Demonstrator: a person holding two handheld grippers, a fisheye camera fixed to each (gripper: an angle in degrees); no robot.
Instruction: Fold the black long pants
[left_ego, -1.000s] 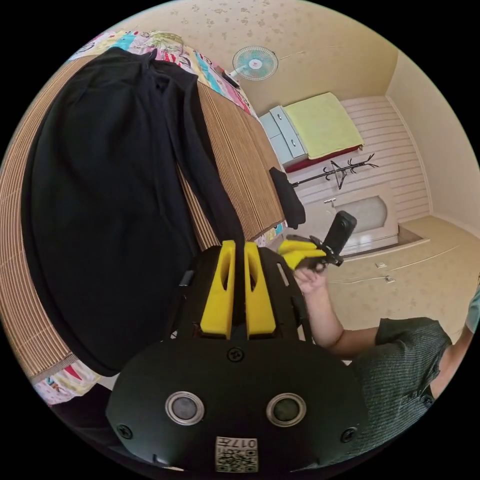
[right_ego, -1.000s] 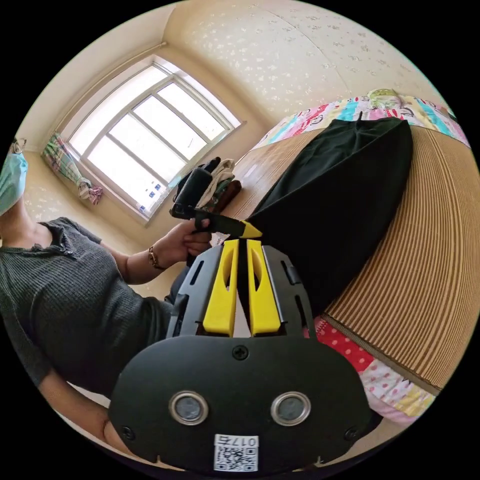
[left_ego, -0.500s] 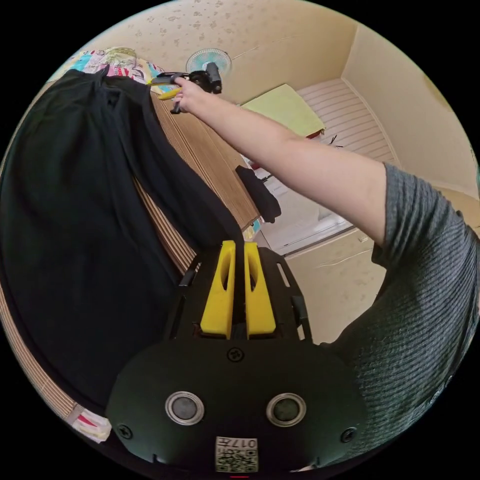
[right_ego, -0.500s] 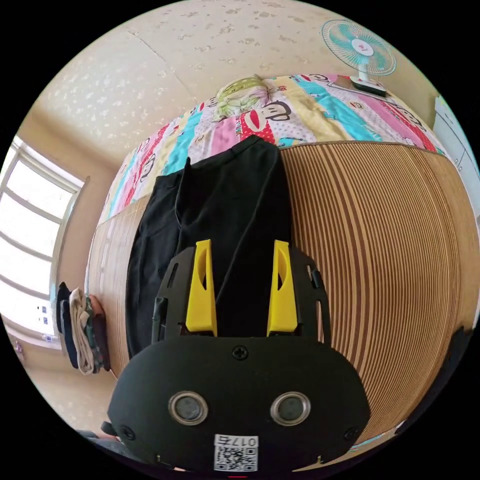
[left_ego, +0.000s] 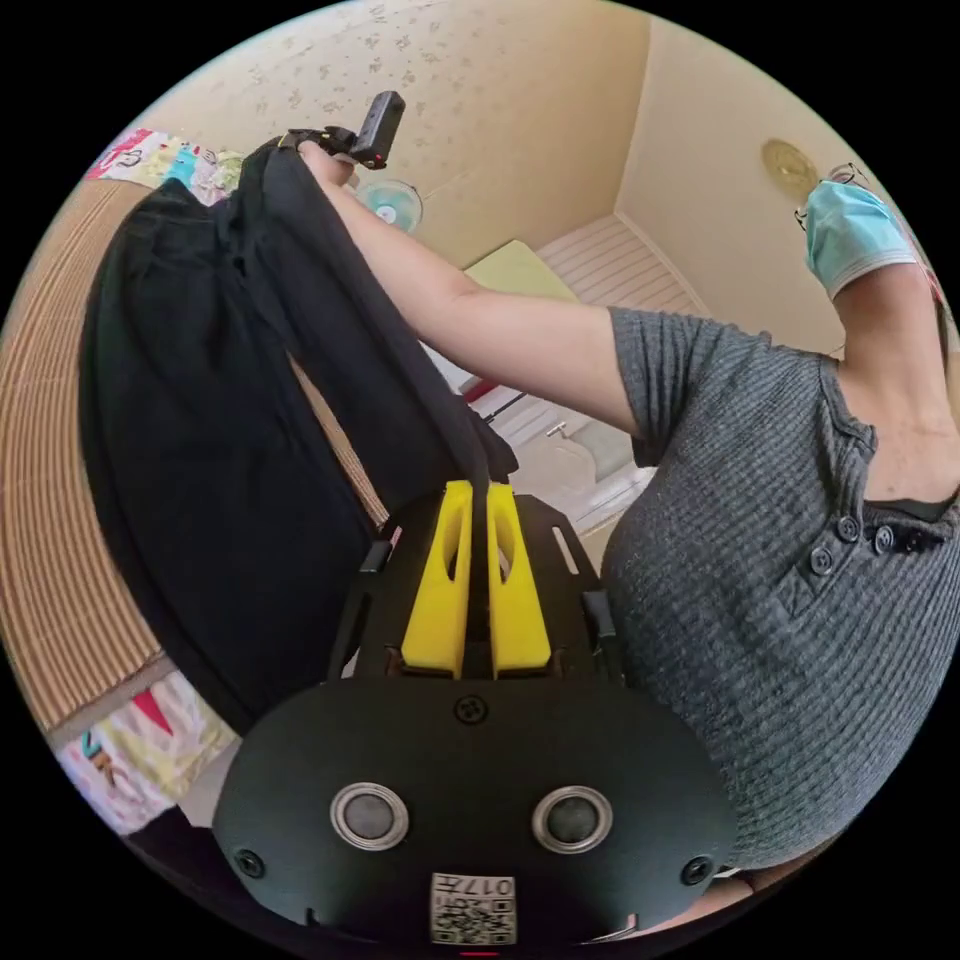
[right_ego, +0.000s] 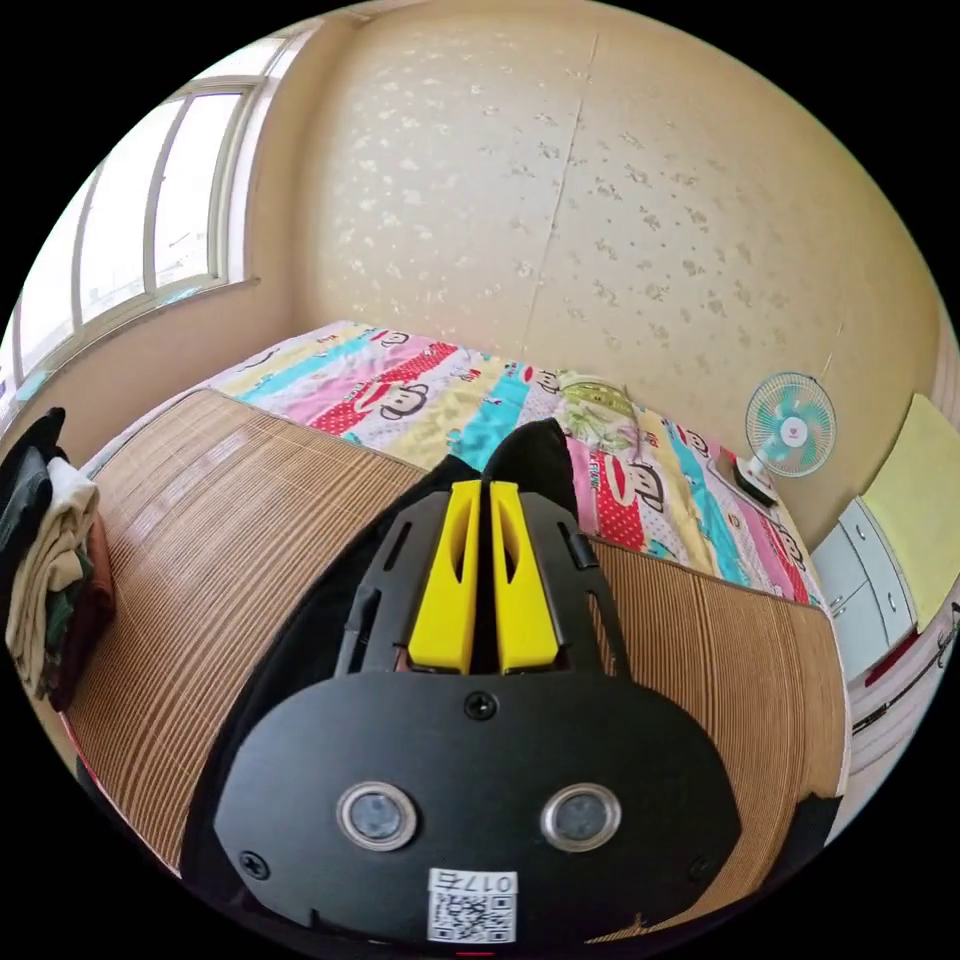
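pants: the black long pants are lying lengthwise on the bed's bamboo mat, one edge getting lifted off it
left tool: jaws pinched together on the near end of that raised edge
right tool: jaws closed on black cloth at the far end — near the patterned quilt
key relation: the lifted edge is running tool to tool, stretched between them
next (my guess): swinging it sideways over the flat half

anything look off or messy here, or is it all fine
Nothing stands out. The black pants lie partly on the bamboo mat, one edge lifted between the left gripper and right gripper, both clamped on cloth. The folded clothes pile sits tidy at the mat's edge.
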